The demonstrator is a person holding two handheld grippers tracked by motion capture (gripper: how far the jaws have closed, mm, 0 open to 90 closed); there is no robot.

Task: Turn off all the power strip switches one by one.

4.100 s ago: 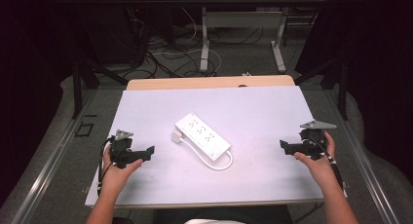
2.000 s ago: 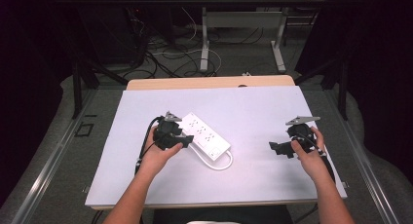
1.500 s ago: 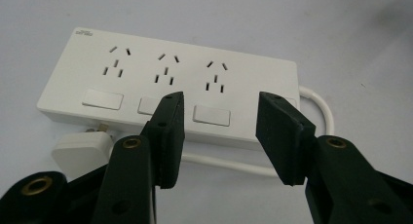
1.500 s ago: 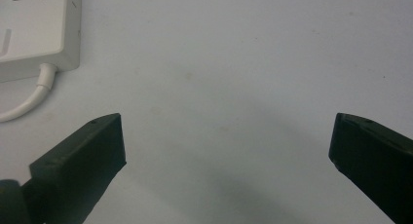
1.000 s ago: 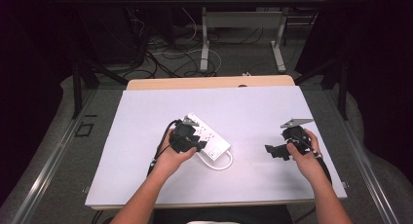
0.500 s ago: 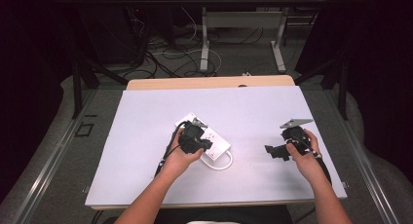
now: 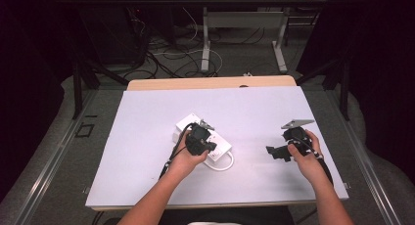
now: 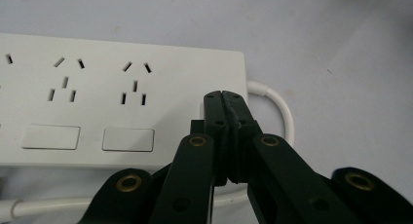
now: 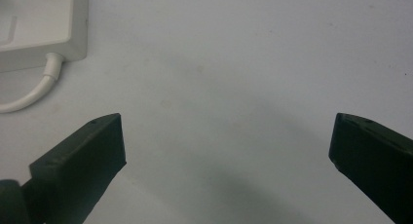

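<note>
Resting mid-counter (image 7: 147, 112): white power strip (image 7: 186, 124) | left claw (image 8: 225, 95) pressed closed, empty, over strip's cord end | right claw (image 9: 226, 146) spread wide, empty, at strip's 3 o'clock

Bare table (image 7: 147, 151) surrounds the central power strip (image 7: 188, 124), its looped cord (image 7: 226, 165) alongside.

White power strip (image 8: 122, 87), black grippers (image 8: 225, 100)
</note>
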